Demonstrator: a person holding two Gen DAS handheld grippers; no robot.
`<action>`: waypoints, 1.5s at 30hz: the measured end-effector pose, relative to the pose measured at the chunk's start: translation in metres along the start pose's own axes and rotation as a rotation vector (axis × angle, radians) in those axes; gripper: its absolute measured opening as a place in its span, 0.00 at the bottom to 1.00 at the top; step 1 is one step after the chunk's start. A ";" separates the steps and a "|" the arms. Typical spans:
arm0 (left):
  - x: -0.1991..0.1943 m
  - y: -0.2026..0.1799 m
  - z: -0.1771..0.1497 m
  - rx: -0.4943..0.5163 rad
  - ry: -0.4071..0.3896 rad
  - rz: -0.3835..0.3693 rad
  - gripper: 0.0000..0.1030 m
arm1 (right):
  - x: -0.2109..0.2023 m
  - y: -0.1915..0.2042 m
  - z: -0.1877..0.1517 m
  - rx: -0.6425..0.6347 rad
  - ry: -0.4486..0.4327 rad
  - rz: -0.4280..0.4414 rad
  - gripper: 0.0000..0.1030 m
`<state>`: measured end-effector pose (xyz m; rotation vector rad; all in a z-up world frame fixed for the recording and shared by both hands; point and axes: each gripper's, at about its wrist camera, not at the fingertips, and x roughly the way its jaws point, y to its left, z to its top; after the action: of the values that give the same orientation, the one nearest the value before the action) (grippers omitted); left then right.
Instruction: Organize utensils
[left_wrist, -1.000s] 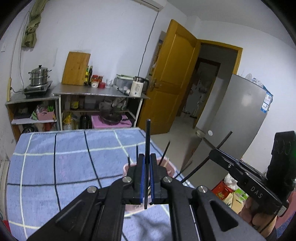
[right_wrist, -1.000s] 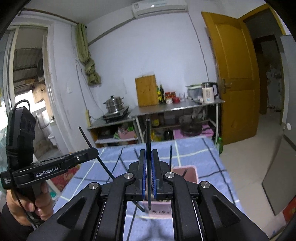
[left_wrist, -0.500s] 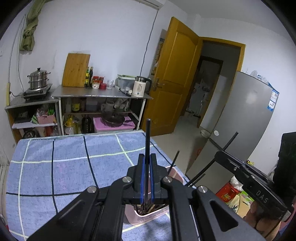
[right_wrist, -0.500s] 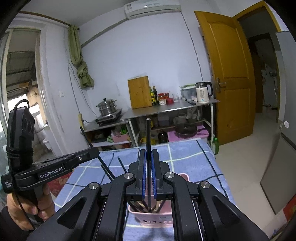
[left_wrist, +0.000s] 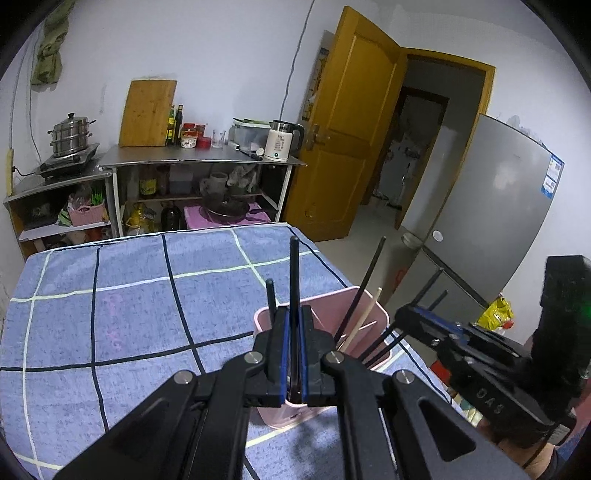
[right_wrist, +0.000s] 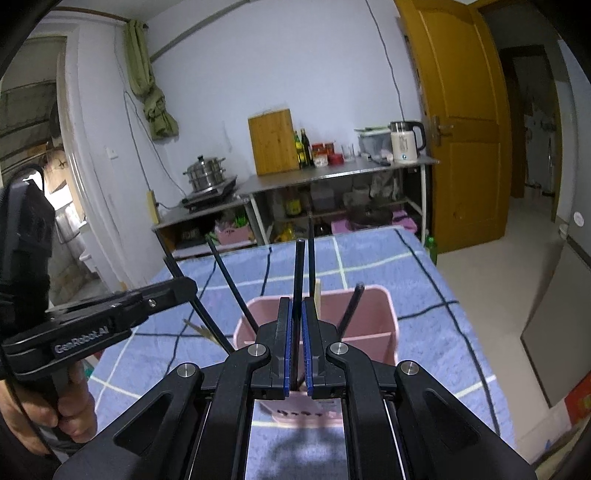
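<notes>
Left gripper: jaws clamped on a black chopstick, lower centre.
Right gripper: jaws pinching another black chopstick.
Pink holder: on the blue checked table, just behind both grippers, chopsticks leaning inside.

A steel steamer pot, a wooden cutting board and a white kettle are seen far off; a grey fridge is placed right.
</notes>
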<state>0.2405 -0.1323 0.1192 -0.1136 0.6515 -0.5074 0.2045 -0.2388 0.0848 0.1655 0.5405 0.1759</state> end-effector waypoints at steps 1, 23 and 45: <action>0.000 -0.002 0.000 0.006 -0.003 0.001 0.05 | 0.002 0.000 -0.002 -0.001 0.007 -0.003 0.05; -0.036 -0.016 0.005 0.040 -0.080 0.040 0.32 | -0.041 0.007 0.000 -0.016 -0.055 -0.019 0.16; -0.089 -0.013 -0.067 0.033 -0.165 0.075 0.47 | -0.089 0.022 -0.056 -0.041 -0.100 -0.048 0.25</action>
<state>0.1342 -0.0966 0.1186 -0.0984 0.4835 -0.4317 0.0978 -0.2301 0.0861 0.1206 0.4407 0.1307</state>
